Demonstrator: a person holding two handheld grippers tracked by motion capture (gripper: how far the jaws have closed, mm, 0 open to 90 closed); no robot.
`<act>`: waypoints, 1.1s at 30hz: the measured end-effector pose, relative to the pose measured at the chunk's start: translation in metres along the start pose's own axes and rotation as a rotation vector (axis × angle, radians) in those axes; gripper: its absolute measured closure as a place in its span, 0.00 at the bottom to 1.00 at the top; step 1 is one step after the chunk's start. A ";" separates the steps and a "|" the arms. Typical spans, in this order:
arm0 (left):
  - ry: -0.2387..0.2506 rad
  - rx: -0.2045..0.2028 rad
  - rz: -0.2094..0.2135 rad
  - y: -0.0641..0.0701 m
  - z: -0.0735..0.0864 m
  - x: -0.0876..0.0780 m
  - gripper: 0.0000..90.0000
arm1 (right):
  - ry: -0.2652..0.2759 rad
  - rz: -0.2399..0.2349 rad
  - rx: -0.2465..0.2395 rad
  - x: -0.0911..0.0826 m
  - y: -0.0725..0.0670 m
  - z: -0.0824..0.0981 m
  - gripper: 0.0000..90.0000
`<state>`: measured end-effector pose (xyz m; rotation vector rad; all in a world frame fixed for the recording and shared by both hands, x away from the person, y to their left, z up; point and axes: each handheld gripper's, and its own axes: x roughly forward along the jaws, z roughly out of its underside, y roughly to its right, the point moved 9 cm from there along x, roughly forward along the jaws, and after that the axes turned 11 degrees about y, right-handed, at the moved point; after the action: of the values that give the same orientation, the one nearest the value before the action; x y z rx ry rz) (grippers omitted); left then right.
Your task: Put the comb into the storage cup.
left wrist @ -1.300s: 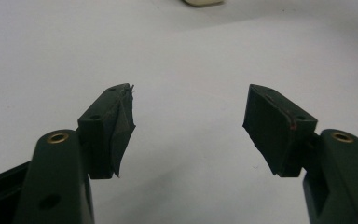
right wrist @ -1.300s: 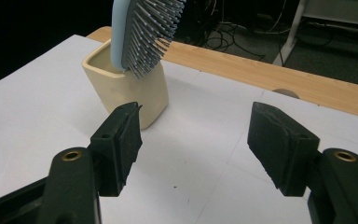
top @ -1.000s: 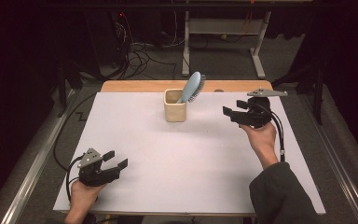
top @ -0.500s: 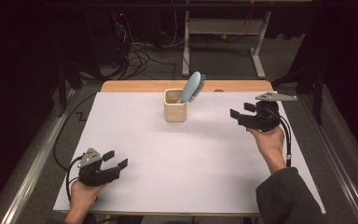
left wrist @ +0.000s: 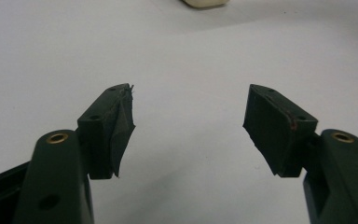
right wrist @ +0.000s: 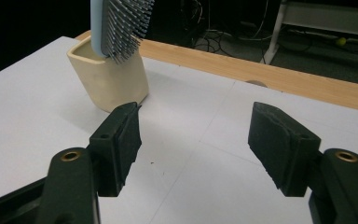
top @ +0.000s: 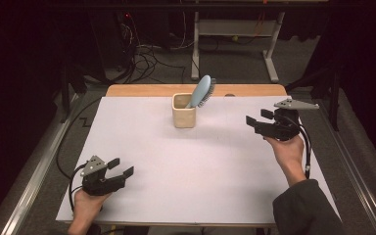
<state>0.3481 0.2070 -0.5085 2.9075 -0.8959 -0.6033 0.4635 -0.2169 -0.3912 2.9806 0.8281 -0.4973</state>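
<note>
Cream-coloured cup (top: 184,112) stands near the worktop's (top: 215,181) far edge, about midway along it, with a pale blue hairbrush (top: 201,91) leaning out of it, bristles up. Right gripper (top: 255,120) hovers by the right edge, jaws apart and empty, pointing toward the cup. Left gripper (top: 121,167) rests near the front left corner, jaws wide apart, nothing between them

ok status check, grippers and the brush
Left gripper open, empty. Right gripper open, empty, aimed at cup. Brush leans in cup. Nothing between.
</note>
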 end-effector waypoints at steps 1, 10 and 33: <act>-0.001 0.001 0.001 0.000 0.000 0.000 0.37 | 0.001 -0.002 0.000 -0.001 0.000 0.000 0.39; 0.000 0.002 -0.001 0.000 0.000 0.000 0.37 | 0.008 -0.003 -0.002 -0.009 0.001 0.002 0.39; 0.004 0.000 -0.005 0.000 0.000 -0.001 0.37 | 0.040 -0.015 0.003 -0.031 0.002 0.002 0.37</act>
<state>0.3478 0.2076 -0.5081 2.9111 -0.8886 -0.5979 0.4387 -0.2343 -0.3836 2.9987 0.8546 -0.4408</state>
